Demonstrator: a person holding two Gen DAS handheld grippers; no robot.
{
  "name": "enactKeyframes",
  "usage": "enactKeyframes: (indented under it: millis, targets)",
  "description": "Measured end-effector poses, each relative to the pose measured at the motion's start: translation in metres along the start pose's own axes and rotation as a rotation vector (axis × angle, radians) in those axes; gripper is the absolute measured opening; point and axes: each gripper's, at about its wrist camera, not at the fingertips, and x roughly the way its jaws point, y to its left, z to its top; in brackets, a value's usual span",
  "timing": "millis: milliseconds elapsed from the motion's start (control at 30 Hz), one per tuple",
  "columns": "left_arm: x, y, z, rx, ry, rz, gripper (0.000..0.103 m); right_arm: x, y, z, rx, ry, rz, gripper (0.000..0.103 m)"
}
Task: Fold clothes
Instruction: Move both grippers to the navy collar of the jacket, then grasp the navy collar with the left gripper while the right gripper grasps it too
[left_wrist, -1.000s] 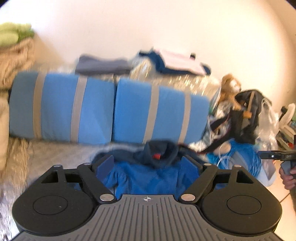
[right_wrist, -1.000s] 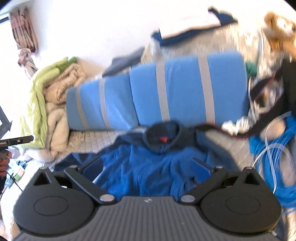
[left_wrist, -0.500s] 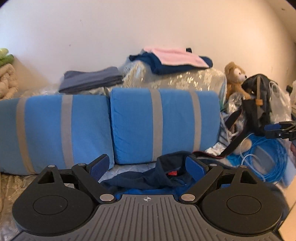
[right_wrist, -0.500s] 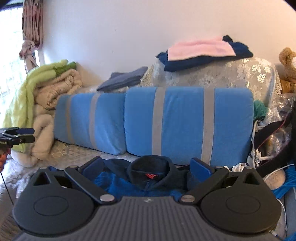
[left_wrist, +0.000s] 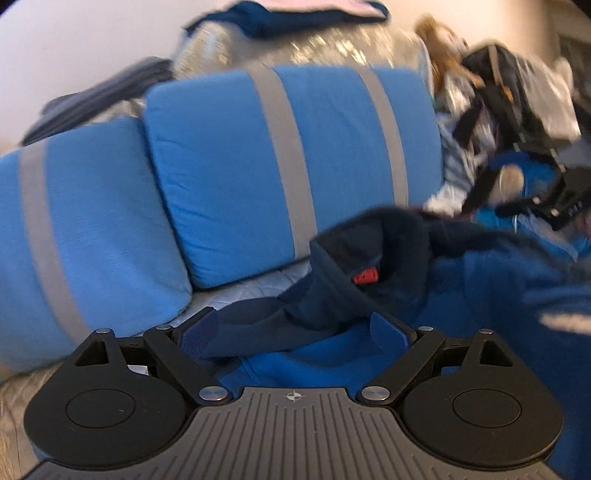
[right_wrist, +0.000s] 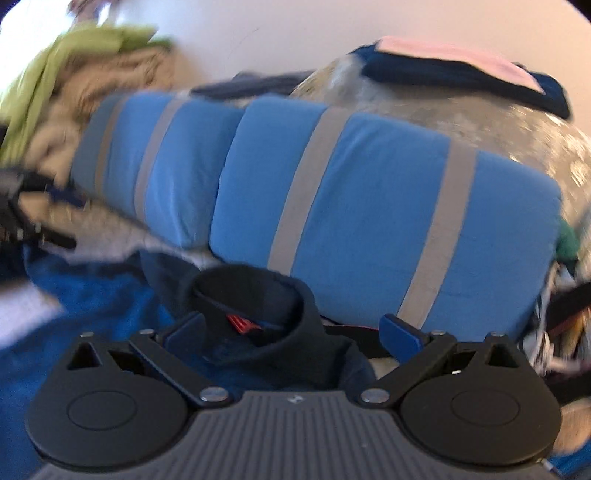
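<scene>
Both tongs, left gripper (left_wrist: 294, 330) and right gripper (right_wrist: 291, 332), gape wide at the jacket (left_wrist: 480, 314) collar (right_wrist: 258, 295); pinch matching shoulder seams evenly.

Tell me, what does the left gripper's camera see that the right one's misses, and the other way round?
Only the left view shows the teddy bear and the dark bag beside it. Only the right view shows the green and beige blankets piled at the far end. Both show the blue fleece jacket with its dark collar and red tag, the striped blue cushions, and the pink and navy folded clothes on top. The left gripper and the right gripper are both open.
</scene>
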Motion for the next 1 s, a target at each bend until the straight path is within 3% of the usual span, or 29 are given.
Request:
enactKeyframes:
  millis: [200,367,533,700,833,967,1000]
  targets:
    - [0.055,-0.007,-0.008,0.168,0.027,-0.031,0.089,0.054,-0.013,-0.024,-0.146,0.068,0.016,0.103]
    - [0.081,-0.002,-0.015,0.182,0.0,-0.115,0.088,0.074,-0.021,-0.03,-0.166,0.064,0.06,0.103]
    - [0.091,-0.002,-0.018,0.201,-0.025,-0.161,0.084,0.093,-0.029,-0.036,-0.184,0.059,0.107,0.102]
    - [0.095,-0.014,-0.022,0.305,-0.01,-0.143,0.084,0.102,-0.024,-0.036,-0.283,0.064,0.087,0.101]
    - [0.086,-0.01,-0.021,0.253,-0.02,-0.177,0.083,0.099,-0.026,-0.029,-0.241,0.054,0.114,0.101]
    - [0.075,0.009,-0.004,0.002,-0.073,-0.245,0.084,0.093,-0.039,-0.015,-0.018,0.025,0.17,0.102]
    - [0.076,0.01,0.001,-0.047,-0.074,-0.229,0.084,0.091,-0.042,-0.012,0.041,0.012,0.18,0.102]
